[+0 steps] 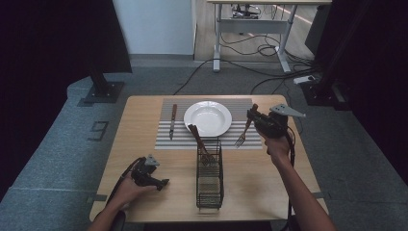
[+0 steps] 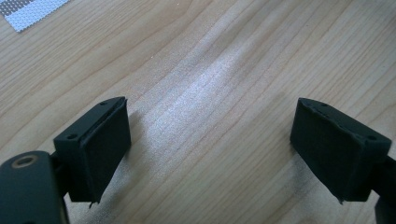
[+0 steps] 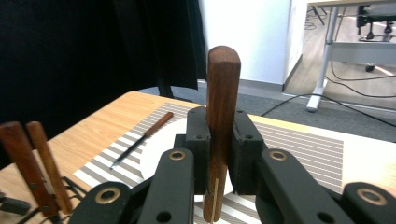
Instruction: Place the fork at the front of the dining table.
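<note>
My right gripper point(image 1: 253, 114) is shut on the wooden handle of a fork point(image 1: 243, 133), whose tines hang down over the right end of the striped placemat point(image 1: 240, 106). In the right gripper view the handle point(image 3: 223, 93) stands upright between the shut jaws of that gripper point(image 3: 219, 140). A white plate point(image 1: 208, 118) sits in the middle of the mat, with a wooden-handled knife point(image 1: 172, 120) lying to its left. My left gripper point(image 1: 162, 183) rests low at the table's front left, open, with bare wood between its pads point(image 2: 100, 149).
A black wire basket point(image 1: 210, 187) stands at the front centre of the table, with wooden-handled utensils point(image 1: 196, 137) leaning out of it toward the plate. Beyond the table are a dark stand base point(image 1: 101, 91), cables on the floor and a desk frame point(image 1: 250, 24).
</note>
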A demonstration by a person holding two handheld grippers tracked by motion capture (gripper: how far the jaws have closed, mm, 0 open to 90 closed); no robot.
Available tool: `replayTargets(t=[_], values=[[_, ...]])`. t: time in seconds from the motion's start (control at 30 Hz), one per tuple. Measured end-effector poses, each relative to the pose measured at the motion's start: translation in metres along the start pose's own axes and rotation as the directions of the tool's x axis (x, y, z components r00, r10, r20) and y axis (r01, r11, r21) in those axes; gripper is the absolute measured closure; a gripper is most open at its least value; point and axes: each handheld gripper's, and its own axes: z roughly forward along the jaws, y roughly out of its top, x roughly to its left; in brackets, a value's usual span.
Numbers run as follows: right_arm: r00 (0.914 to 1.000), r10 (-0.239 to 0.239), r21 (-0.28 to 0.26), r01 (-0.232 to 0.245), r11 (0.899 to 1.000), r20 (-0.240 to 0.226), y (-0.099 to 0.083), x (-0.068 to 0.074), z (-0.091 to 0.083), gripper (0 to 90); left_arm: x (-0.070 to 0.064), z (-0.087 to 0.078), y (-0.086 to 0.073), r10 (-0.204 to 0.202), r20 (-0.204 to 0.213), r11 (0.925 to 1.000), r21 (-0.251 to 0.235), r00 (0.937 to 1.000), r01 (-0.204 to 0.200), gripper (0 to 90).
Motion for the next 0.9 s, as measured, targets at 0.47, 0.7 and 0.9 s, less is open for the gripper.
replayTargets(t=[0.47,0.7,0.9], values=[[0.9968,0.013,0.059,-0.018,0.998,0.079,-0.018,-0.022,0.023,80.0,0.000,0.000,0.000,0.002,0.001,1.0000,-0.003,1.0000,-0.002,12.2],[0.9912,-0.020,0.089,0.009,0.996,0.131,-0.022,-0.024,0.034,80.0,0.000,0.000,0.000,0.002,0.001,1.0000,-0.004,1.0000,-0.002,12.2],[0.9880,-0.019,0.116,0.001,0.993,0.153,-0.028,-0.030,0.047,80.0,0.001,0.000,0.000,0.003,0.002,1.0000,-0.005,1.0000,-0.003,12.2]])
